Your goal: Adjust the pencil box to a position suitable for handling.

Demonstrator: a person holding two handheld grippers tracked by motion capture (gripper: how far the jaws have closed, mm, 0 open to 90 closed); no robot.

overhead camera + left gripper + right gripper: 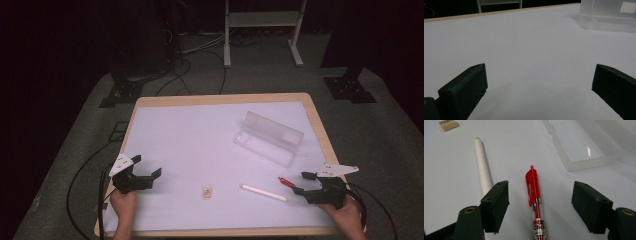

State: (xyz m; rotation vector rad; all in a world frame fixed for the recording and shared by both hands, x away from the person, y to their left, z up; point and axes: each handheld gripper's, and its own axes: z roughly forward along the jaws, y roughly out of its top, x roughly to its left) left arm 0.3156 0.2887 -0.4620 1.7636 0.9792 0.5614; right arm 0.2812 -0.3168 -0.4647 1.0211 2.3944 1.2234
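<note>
- At the near left corner of the white-topped, wood-edged worktop [200, 130], the left hand-held gripper [146, 168] rests in the person's left hand [123, 204], released, its black jaws standing wide apart over bare surface with nothing between them.
- Toward the middle of the near edge lies a small tan rectangular block [207, 191], flat on the worktop and well apart from the left hand-held gripper.
- To the right of the block, along the near edge, a slim white cylindrical stick [263, 192] lies flat, slanting a little toward the near right corner; in the right gripper view its near end passes just outside one jaw.
- Farther back, in the right half of the worktop, a clear plastic rectangular case [270, 138] lies with its lid open.
- Just right of the stick, near the near right corner, a red click pen with a clear barrel [535, 195] lies flat on the worktop.
- The right hand-held gripper [540, 195], in the person's right hand [346, 215], is released: the pen lies between its wide-open jaws, with a clear gap to either pad, its red cap pointing away from the hand.
</note>
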